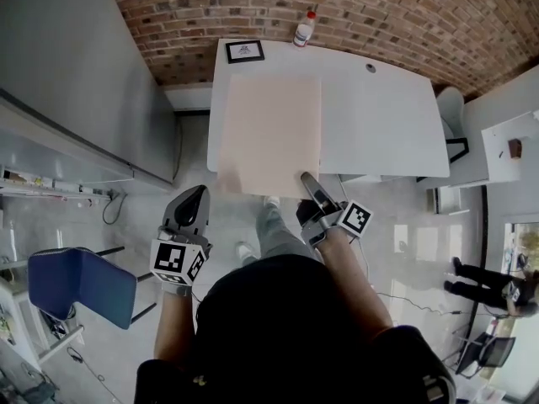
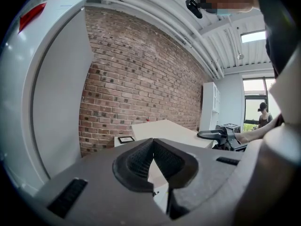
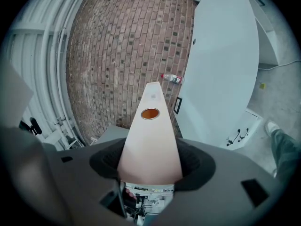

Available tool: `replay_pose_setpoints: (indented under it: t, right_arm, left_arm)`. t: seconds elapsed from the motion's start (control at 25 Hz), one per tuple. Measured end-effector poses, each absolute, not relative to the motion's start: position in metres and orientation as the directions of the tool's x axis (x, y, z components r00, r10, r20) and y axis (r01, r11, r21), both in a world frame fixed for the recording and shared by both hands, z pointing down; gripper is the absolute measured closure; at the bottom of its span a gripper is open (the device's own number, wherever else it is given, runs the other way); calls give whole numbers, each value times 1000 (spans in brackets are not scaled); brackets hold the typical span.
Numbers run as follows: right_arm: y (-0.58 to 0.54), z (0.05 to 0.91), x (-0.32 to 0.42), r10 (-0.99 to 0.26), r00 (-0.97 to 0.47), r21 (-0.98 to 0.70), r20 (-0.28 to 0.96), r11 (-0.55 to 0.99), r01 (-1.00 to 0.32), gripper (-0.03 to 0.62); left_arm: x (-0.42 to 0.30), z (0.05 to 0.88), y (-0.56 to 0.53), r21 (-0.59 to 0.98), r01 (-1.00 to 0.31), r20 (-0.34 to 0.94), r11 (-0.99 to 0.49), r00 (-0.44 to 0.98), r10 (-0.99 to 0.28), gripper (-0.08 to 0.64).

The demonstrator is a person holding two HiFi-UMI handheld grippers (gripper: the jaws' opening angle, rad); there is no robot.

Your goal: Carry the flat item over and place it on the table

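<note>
We see a red brick wall (image 1: 354, 11) along the far side of the room, with a white table (image 1: 387, 116) set close in front of it. A small framed picture (image 1: 244, 51) stands at the tabletop's far left corner and a bottle (image 1: 304, 29) at its far edge. A large pale grey panel (image 1: 76, 66) fills the left side, and a blue chair (image 1: 80, 286) stands nearer to us on the glossy pale floor (image 1: 413, 251). White pipes (image 2: 155, 18) run along the ceiling, and daylight comes through a window (image 2: 256, 105) beside a white cabinet (image 2: 210, 105).
</note>
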State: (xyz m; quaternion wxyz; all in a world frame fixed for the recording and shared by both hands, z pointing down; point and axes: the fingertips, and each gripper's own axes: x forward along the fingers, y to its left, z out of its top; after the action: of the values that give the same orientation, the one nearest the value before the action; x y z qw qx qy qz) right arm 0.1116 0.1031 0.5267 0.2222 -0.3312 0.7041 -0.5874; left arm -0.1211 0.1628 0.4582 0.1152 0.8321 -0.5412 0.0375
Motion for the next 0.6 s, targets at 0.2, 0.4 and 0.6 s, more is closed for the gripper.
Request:
replay_pose_setpoints:
  t: [0.2,0.4,0.6]
  right_arm:
    - [69,549,101,-710,-692,-970,133,48,-236,296]
    - [29,570,99,-681,-710,-965,181,15,-260,296]
    - [-12,595,97,-643,-730,-956,232,-12,-293,296]
  left_arm:
    - [-134,468,129,174,-919,216,-353,385,-897,555]
    - [-135,469,89,193,-923,225,-333,372,-901,555]
    - [-131,472,51,198,-931,246,-306,349,-904,555]
